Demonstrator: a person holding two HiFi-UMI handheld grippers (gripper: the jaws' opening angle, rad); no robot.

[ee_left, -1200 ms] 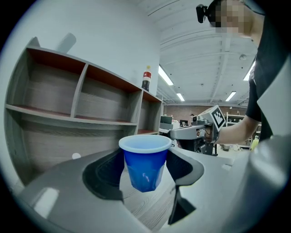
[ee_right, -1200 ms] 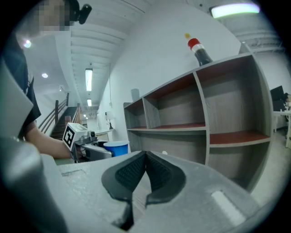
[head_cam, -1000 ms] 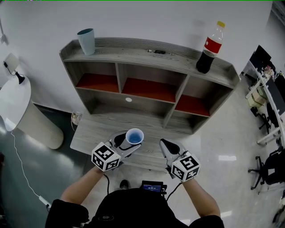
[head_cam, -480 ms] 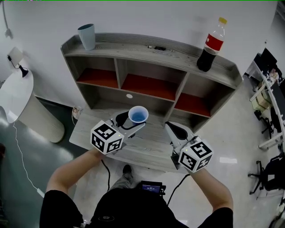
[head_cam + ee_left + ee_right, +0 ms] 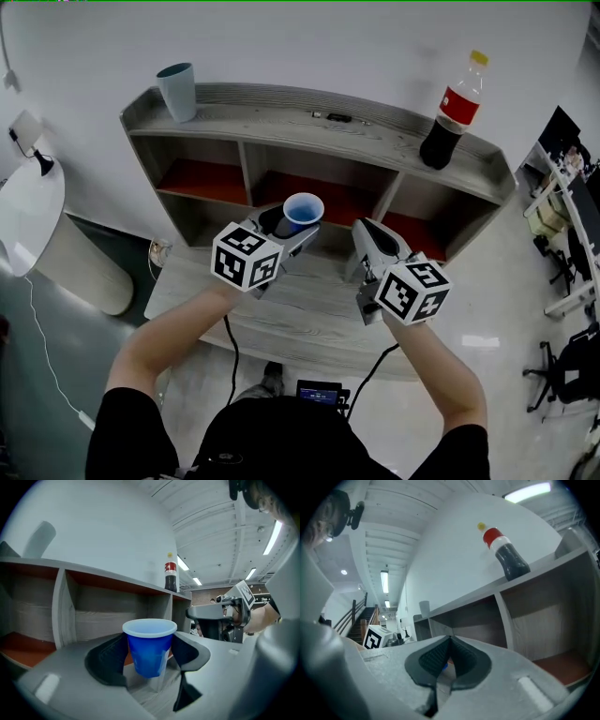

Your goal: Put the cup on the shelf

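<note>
Blue plastic with a pale rim, the small cup (image 5: pixel 303 211) is sitting upright between the fingers (image 5: pixel 108 660) of the left gripper (image 5: pixel 287 228), which are standing wide apart and pressing on its sides. It is hanging above the grey wooden worktop (image 5: pixel 300 314), just in front of the middle compartment (image 5: pixel 345 195) of the grey wooden shelf unit (image 5: pixel 319 124), its long axis vertical, mouth up. The compartment's red floor is lying straight ahead of the fingertips, so the carrying hand is probably needing only a forward reach. The right gripper (image 5: pixel 367 242) is hovering alongside, fingers closed together on nothing.
</note>
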